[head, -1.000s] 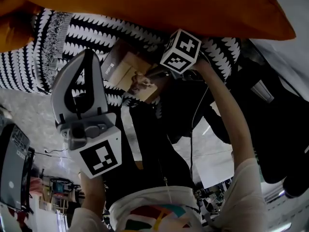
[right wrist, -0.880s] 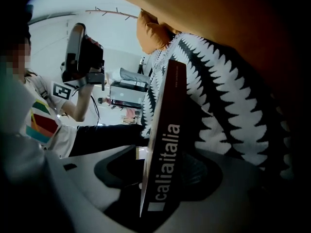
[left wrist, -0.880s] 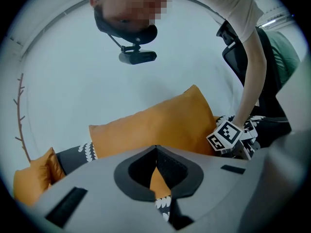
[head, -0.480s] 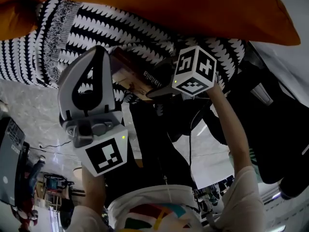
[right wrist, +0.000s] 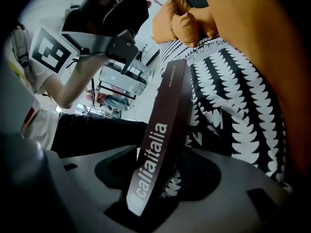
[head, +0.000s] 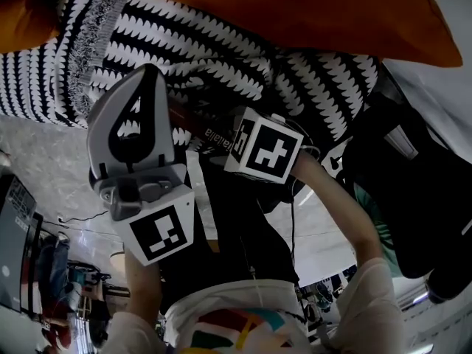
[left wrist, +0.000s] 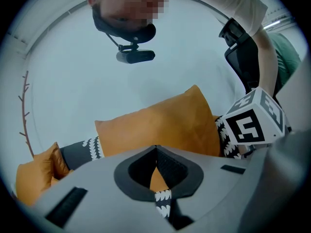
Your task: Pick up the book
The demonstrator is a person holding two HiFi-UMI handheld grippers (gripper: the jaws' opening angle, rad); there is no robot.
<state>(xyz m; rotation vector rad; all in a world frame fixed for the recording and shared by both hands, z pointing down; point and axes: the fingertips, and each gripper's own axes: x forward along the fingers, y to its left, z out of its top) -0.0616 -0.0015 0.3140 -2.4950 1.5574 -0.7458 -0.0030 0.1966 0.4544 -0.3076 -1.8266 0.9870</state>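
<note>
Head view: my right claw (head: pixel 225 142) clamps one end of the book (head: pixel 198 126), a slim dark-brown volume with white spine lettering, held against a black-and-white patterned throw (head: pixel 221 50) below a smooth orange cushion (head: pixel 295 6); my left claw (head: pixel 147 80) stands just to its left. Left gripper view: my grey jaws meet at the tips with nothing clamped, and the cushion lies beyond them. Right gripper view: the book stands on edge between my dark pads, spine toward me, leaning right toward the throw.
</note>
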